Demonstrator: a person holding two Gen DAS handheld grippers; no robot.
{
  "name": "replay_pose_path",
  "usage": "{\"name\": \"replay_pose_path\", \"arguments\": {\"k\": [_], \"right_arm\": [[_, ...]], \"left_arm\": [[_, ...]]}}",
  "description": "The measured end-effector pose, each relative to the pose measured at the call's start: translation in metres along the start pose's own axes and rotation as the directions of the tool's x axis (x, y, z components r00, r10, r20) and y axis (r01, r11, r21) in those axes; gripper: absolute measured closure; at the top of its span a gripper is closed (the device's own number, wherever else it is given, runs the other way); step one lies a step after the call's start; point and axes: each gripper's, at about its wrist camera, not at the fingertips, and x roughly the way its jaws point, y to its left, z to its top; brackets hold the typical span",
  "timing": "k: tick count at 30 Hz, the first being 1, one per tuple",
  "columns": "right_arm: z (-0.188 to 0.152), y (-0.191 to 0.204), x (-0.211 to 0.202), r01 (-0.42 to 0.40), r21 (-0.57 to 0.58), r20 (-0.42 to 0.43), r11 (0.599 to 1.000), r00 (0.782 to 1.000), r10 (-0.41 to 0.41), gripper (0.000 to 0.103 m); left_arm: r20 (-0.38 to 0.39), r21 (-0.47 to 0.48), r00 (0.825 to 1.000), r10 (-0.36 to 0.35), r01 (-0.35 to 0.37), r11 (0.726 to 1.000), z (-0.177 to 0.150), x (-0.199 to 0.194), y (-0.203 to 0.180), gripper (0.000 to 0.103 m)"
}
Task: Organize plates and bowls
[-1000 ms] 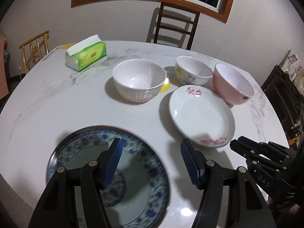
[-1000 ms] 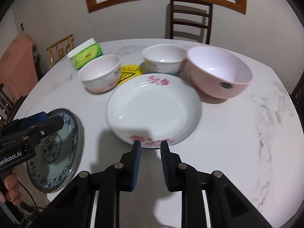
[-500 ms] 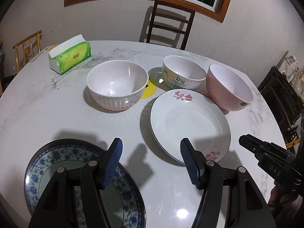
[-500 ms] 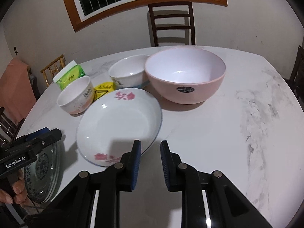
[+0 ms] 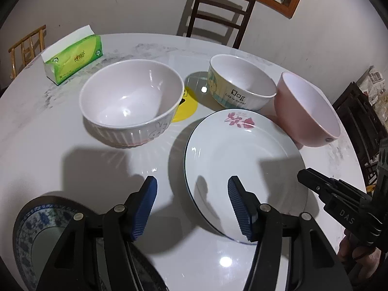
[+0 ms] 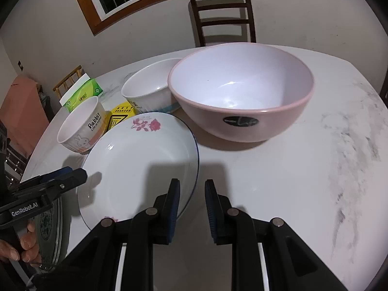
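A white plate with pink flowers [image 5: 242, 167] [image 6: 138, 167] lies on the marble table. My left gripper [image 5: 192, 206] is open and empty, hovering over the plate's left rim. My right gripper [image 6: 192, 208] is open with a narrow gap, empty, at the plate's right rim. A large pink bowl [image 6: 240, 92] [image 5: 308, 114] stands behind the plate. A ribbed white rabbit bowl [image 5: 132, 101] [image 6: 81, 126] stands to the left. A white bowl with printed text [image 5: 240, 84] [image 6: 150, 89] stands at the back. A blue patterned plate [image 5: 38, 237] [image 6: 48, 225] lies at the near left edge.
A green tissue pack [image 5: 72, 58] [image 6: 82, 94] lies at the far left of the table [image 6: 315, 169]. A yellow label [image 5: 184, 106] lies between the bowls. A dark wooden chair [image 6: 222, 17] stands behind the table. A wooden chair [image 5: 24, 48] stands at the left.
Both grippers moved forward toward the bowls. The left one left the blue plate and now hovers at the flowered plate. The right one swung right toward the pink bowl.
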Motion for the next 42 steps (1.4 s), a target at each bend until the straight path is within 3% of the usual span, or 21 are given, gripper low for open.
{"name": "replay_pose_path", "arguments": {"k": [13,24,42], "right_arm": [[0.008,-0.005,0.015,-0.037,0.006,-0.020,0.999,0.999,0.037,0.082],[0.008,-0.011,0.018,-0.076,0.009,-0.042,0.997,0.996,0.076,0.091],[-0.003,-0.006,0.006,-0.043,0.042,-0.061,0.998,0.997,0.045,0.091]], "left_arm": [[-0.069,-0.039,0.996,-0.049,0.047,0.998,0.011,0.032,0.004,0.078],[-0.079,-0.018,0.996,-0.042,0.041,0.999,0.012,0.037,0.001,0.084],[-0.086,0.008,0.996,-0.019,0.020,1.000,0.008,0.028,-0.003,0.087]]}}
